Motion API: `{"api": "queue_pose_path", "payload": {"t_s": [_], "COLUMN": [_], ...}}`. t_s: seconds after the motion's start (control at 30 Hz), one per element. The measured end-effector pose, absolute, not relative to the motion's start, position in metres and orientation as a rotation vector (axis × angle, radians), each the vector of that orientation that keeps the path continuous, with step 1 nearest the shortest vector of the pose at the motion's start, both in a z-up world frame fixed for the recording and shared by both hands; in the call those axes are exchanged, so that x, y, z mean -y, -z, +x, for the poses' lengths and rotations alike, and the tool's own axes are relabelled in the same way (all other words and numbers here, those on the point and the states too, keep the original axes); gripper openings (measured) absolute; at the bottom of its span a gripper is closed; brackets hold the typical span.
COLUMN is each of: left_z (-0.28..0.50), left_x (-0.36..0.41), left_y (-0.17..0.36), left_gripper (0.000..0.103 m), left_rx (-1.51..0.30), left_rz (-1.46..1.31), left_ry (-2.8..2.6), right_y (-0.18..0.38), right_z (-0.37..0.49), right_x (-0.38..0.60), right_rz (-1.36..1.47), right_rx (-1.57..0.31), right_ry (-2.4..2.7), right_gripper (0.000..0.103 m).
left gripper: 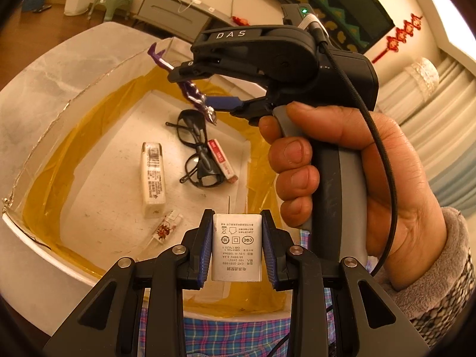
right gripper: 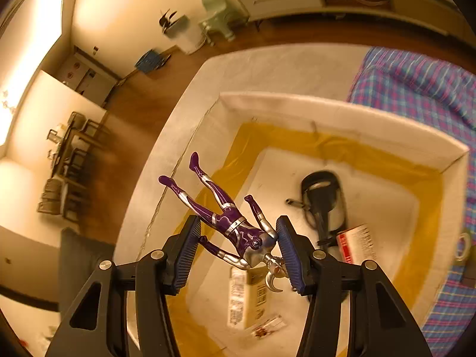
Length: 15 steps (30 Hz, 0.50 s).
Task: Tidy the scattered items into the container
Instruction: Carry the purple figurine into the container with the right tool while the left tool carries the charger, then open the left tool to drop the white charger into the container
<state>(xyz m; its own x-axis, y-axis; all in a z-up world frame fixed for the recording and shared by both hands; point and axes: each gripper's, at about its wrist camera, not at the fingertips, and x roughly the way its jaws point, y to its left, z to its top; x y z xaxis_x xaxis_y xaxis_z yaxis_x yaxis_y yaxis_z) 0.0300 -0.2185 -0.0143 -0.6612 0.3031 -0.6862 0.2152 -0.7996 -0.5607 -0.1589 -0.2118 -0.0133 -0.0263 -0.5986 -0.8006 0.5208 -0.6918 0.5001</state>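
Observation:
My left gripper is shut on a white USB wall charger, prongs pointing forward, held above the near side of the white box lined with yellow tape. My right gripper is partly closed around a purple and silver action figure, which hangs between the pads over the box; it also shows in the left wrist view. Inside the box lie black glasses, a long white packet, a red and white packet and a small clear sachet.
The box sits on a white marble-like table. A blue plaid cloth lies beside the box. A roll of tape sits by the box's right wall. Chairs and a cabinet stand far behind.

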Motion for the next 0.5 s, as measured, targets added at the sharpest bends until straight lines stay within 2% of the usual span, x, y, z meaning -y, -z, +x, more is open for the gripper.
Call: {"api": "queue_pose_path", "payload": {"t_s": [0.5], "left_z": [0.034], "left_x": [0.242], "left_y": [0.005], "left_gripper": [0.036], "left_rx": [0.995], "left_rz": [-1.281], "left_ry": [-2.713], "right_y": [0.011], "right_z": [-0.153], "right_x": [0.198], "right_rz": [1.423], "right_rx": [0.001], "right_ry": [1.781], "right_gripper": [0.060]}}
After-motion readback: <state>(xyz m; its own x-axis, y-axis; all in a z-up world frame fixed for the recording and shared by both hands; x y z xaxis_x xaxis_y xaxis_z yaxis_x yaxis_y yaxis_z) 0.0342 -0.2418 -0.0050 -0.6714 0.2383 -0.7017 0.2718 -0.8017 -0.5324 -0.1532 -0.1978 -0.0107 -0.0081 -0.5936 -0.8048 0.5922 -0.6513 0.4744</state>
